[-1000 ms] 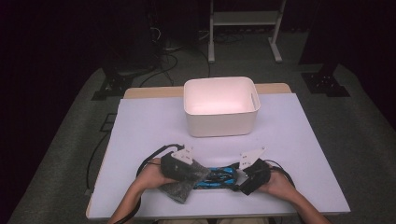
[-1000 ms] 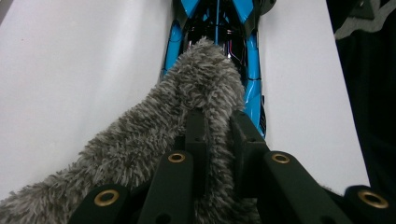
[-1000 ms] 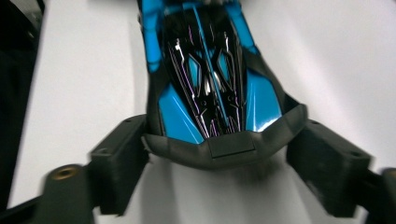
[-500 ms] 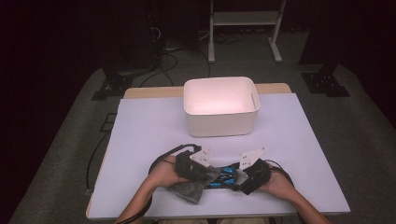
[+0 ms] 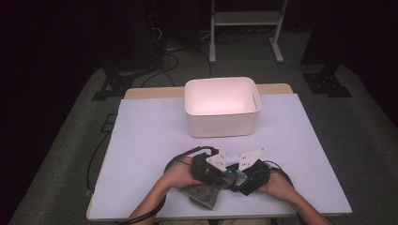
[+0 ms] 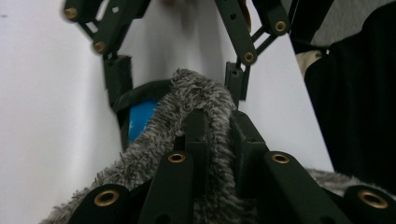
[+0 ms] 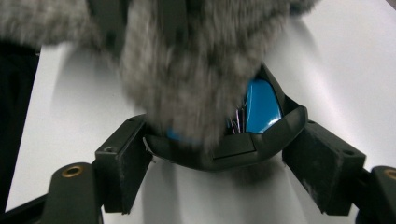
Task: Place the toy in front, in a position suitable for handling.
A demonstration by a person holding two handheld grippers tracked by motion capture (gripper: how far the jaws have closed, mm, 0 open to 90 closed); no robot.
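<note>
Left gripper (image 5: 220, 174) is pinching a fold of grey fuzzy cloth (image 6: 201, 100), its jaws closed on the pile, as the left gripper view is showing. Right gripper (image 5: 238, 180) is clamping a black-rimmed blue object (image 7: 261, 109) between its pads, jaws closed on the rim; what the object is cannot be told. Both are sitting near the front edge of the desk (image 5: 141, 140), about the middle, with the cloth (image 5: 204, 194) trailing toward that edge. Change noted: over the last second the left hand (image 5: 180, 173) has been shifting rightward, bringing its gripper from beside the cloth to directly against the right one, and the cloth is now lying over the blue object, as the right gripper view (image 7: 187, 70) is showing. Judged meaning: the cloth is being worked around or over the object, wiping or wrapping, and the step is in progress rather than finished. Bin (image 5: 221, 127) is standing unmoved behind them, toward the back edge, apparently empty.
</note>
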